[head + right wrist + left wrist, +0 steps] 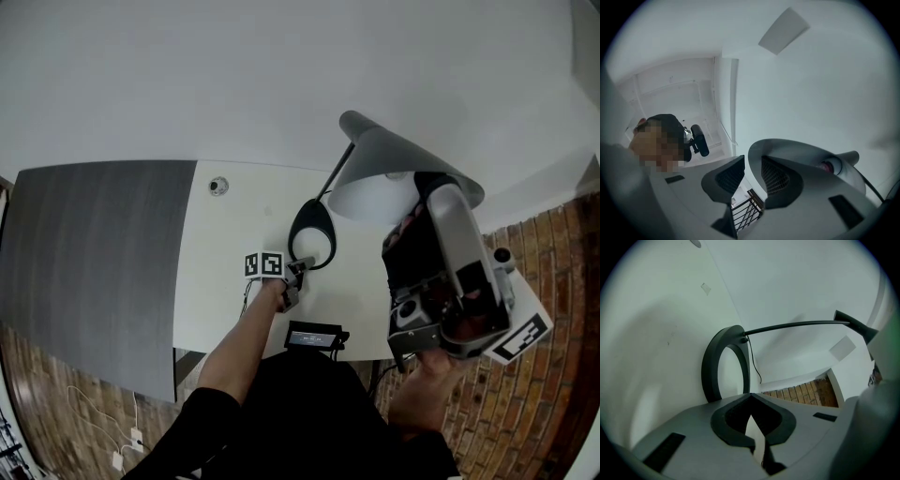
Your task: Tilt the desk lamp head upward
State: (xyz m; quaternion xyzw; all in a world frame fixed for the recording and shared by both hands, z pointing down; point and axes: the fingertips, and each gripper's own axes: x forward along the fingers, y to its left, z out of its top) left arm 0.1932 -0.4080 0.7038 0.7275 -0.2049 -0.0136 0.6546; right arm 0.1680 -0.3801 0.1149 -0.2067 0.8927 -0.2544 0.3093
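The desk lamp stands on a white table (225,300). It has a grey cone shade (394,155), a thin black arm (339,169) and a black ring base (294,230). My right gripper (427,187) is raised to the shade's near rim. In the right gripper view the shade (806,152) has its rim between the pads of the right gripper (752,161), which is shut on it. My left gripper (302,267) lies low on the table, shut, with its tips at the ring base's near edge. In the left gripper view the left gripper (750,397) has the ring base (708,371) just beyond its tips.
A dark grey panel (94,262) adjoins the table on the left. A small black device (314,336) sits at the table's near edge and a small round fitting (217,186) at its far side. Brick floor (553,244) shows to the right. The lamp's thin cable (752,362) hangs by the base.
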